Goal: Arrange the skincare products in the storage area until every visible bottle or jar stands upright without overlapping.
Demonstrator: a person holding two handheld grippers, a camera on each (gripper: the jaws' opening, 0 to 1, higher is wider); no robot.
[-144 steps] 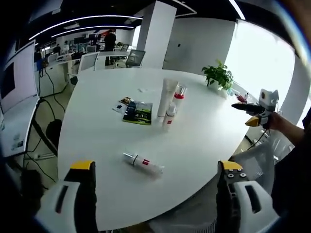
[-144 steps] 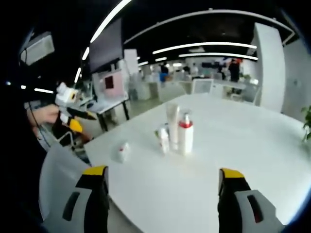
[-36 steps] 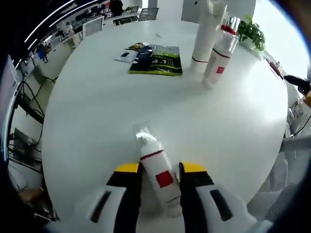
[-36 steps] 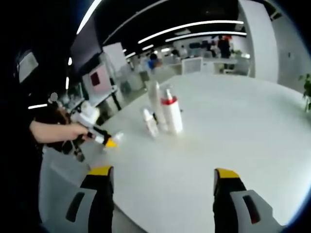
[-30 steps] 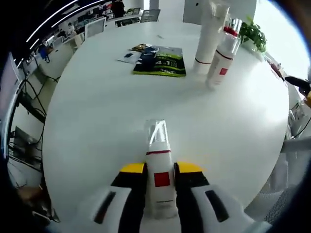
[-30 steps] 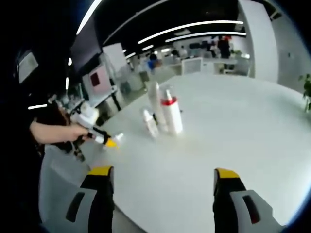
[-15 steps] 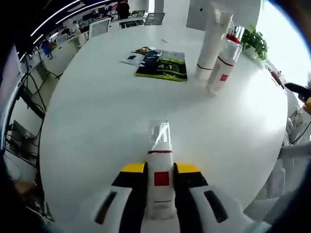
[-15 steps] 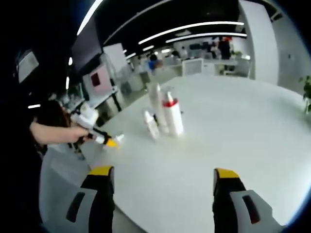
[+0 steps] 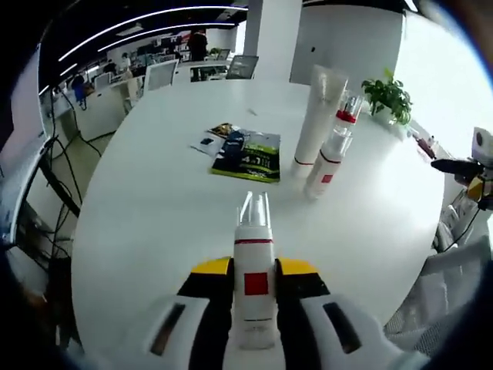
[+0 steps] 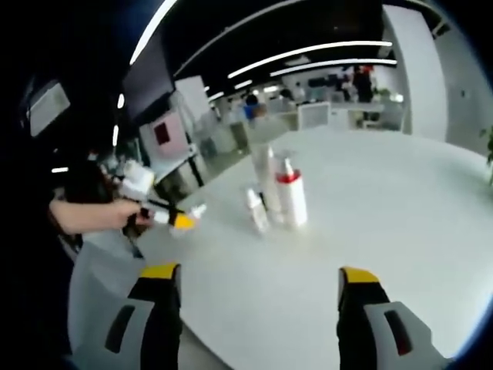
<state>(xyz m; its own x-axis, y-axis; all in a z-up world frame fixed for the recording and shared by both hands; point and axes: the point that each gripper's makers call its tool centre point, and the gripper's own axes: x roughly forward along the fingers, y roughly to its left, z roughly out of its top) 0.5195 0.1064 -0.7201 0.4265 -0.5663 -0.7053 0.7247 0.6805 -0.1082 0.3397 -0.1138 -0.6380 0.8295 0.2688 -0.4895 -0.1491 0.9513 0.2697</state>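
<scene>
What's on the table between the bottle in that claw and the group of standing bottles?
Nothing: in the left gripper view, bare white table runs from the held bottle to the standing bottles. A magazine lies off to one side.

White spray bottle (image 9: pixel 254 297), red band and red square label, clear cap; clamped between the left gripper (image 9: pixel 254 271) jaws, cap pointing away, lifted off the worktop (image 9: pixel 154 208).

Tall white tube (image 9: pixel 314 123), upright on the worktop.

Small white bottle (image 9: pixel 323 164), red label, upright just beside the tube.

Pump bottle (image 9: pixel 348 109), red collar, upright behind them.
</scene>
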